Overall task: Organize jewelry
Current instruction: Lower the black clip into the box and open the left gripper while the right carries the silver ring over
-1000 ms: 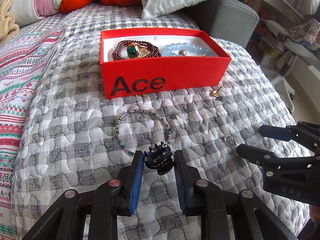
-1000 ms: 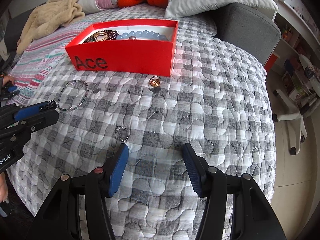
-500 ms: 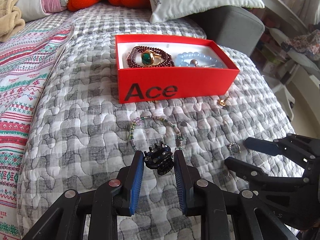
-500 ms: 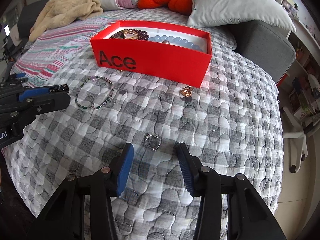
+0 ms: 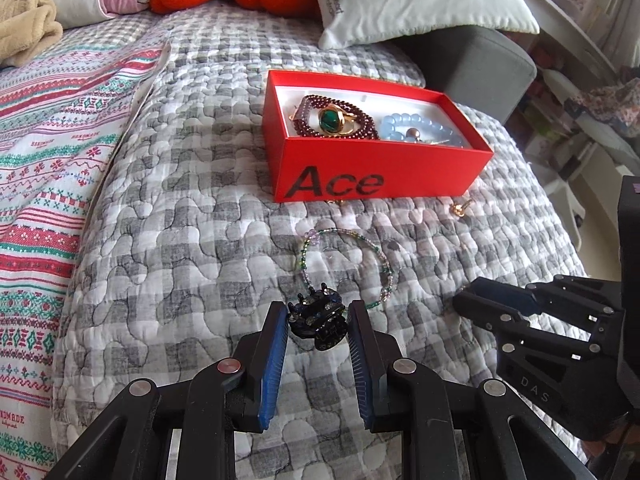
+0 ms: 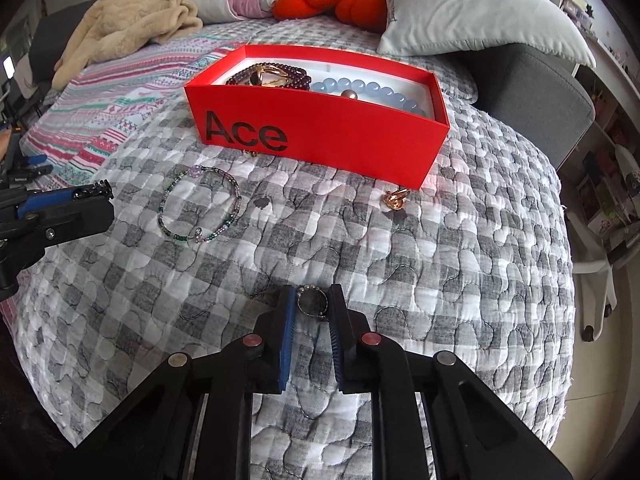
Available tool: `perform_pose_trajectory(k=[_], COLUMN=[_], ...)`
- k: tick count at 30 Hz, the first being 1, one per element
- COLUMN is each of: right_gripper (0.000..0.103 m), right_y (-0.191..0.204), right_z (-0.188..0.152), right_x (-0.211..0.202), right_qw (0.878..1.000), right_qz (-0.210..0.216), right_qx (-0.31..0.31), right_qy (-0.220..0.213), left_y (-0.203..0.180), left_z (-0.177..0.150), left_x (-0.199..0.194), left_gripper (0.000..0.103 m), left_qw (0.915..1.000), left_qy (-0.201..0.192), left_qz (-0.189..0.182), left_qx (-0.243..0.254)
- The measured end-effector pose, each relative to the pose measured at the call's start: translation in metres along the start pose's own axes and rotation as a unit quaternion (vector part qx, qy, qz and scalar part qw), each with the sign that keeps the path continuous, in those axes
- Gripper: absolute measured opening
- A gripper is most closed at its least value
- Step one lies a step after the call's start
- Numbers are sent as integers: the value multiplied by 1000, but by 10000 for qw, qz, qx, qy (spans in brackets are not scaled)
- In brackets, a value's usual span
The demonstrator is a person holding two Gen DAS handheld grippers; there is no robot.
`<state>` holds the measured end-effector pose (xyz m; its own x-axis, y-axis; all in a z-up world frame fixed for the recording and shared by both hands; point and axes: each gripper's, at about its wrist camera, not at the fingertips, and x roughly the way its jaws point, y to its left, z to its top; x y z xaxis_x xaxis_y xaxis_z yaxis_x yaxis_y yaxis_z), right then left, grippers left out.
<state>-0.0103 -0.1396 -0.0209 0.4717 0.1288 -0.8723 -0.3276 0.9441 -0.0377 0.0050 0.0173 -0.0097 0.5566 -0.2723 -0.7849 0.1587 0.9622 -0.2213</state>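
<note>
Left wrist view: my left gripper (image 5: 318, 322) grasps a black hair claw clip (image 5: 318, 322) above the checked quilt (image 5: 180, 240), near the beaded bracelet (image 5: 348, 264). Right wrist view: my right gripper (image 6: 312, 304) closes around a small silver ring (image 6: 311, 301) on the quilt; the red Ace box (image 6: 320, 132) lies farther back.

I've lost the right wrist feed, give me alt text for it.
The right gripper has its fingers closed around a small silver ring on the grey checked quilt. Ahead lie a beaded bracelet, a gold ring and the red Ace box holding jewelry.
</note>
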Motion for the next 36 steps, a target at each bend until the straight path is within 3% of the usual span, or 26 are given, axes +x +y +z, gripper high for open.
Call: perform_pose_trajectory(k=[8, 20, 29, 36], right_gripper=[17, 17, 17, 17], right_y=[-13, -30, -50, -56], right_z=[7, 30, 55, 70], right_x=[-4, -26, -32, -28], right_qw=[9990, 9961, 9905, 9869], right_qz=[231, 344, 497, 661], right_qx=[367, 753, 1075, 1079], right_qy=[60, -295, -697, -1004], left_y=[5, 8, 16, 0], left_z=[7, 45, 74, 89], left_x=[-5, -8, 13, 37], left_gripper=[25, 25, 25, 25], left_qw=[9999, 9984, 9968, 9959], left_qy=[-68, -444, -652, -859], left_qz=[-5, -286, -301, -272], left_qx=[-79, -220, -364, -40])
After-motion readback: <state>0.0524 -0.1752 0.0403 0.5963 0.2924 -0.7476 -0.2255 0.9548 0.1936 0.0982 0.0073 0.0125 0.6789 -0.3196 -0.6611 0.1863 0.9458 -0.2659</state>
